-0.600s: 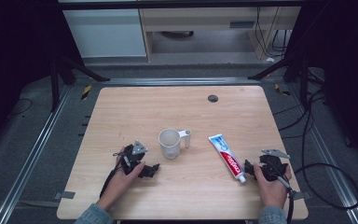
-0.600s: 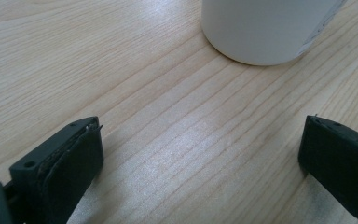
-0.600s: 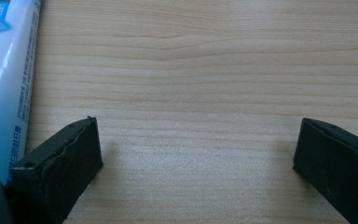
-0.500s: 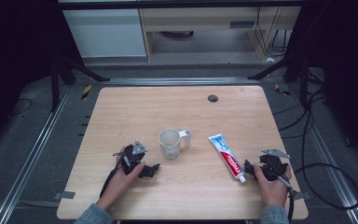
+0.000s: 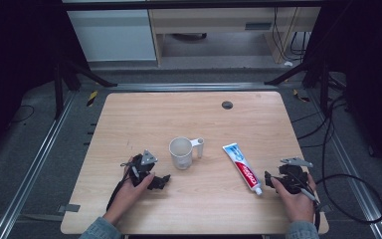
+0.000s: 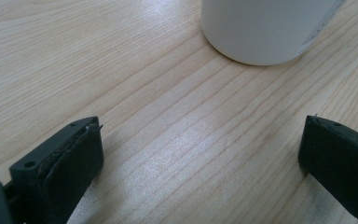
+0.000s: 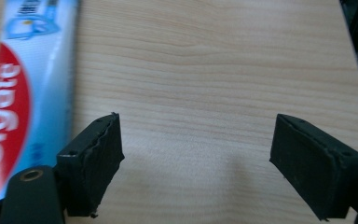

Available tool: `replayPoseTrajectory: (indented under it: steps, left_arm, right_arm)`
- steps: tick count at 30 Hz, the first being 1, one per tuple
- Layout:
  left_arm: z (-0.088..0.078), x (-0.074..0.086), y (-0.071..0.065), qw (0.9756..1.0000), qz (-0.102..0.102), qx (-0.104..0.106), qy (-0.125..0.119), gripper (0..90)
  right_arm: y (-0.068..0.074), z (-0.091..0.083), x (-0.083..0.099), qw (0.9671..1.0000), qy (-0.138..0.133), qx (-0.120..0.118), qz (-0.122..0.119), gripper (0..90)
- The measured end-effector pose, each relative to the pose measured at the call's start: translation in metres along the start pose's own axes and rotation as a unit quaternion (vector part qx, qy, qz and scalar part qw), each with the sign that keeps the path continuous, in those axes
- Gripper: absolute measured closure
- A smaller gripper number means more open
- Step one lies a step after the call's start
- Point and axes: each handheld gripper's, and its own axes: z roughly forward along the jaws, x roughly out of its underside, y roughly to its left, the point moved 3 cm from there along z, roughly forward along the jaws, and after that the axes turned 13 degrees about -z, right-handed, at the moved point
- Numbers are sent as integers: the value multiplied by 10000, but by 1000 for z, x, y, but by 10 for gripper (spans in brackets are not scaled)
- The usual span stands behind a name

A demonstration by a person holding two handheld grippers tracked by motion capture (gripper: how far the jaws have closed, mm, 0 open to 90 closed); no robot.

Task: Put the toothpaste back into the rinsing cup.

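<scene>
Two tools rest released on our desk (image 5: 129,119); we judge the soft, light toothpaste tube (image 5: 243,167) best pinched near its stiff cap beside our right tool (image 5: 267,180), left tool (image 5: 164,180) by the mug (image 5: 180,152).

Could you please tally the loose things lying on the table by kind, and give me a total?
White mug: 1
Toothpaste tube: 1
Total: 2
</scene>
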Motion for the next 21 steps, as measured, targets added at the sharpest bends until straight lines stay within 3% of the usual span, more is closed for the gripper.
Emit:
replayPoseTrajectory:
  steps: [5, 9, 13, 14, 21]
  left_arm:
    - [0, 0, 0, 10000, -1, 1, 0, 0]
    - [0, 0, 0, 10000, 1, 0, 1, 0]
    - [0, 0, 0, 10000, 0, 0, 2, 0]
    - [0, 0, 0, 10000, -1, 1, 1, 0]
    - [0, 0, 0, 10000, -2, 2, 1, 0]
  right_arm:
    - [2, -23, -16, 9993, 63, 35, -368, 166]
    - [7, -45, -42, 9971, 244, -14, -724, 166]
    - [11, -49, -55, 9958, 383, -118, -825, 158]
    - [13, -49, -64, 9940, 505, -148, -959, 154]
    - [15, -51, -91, 9913, 627, -328, -1105, 159]
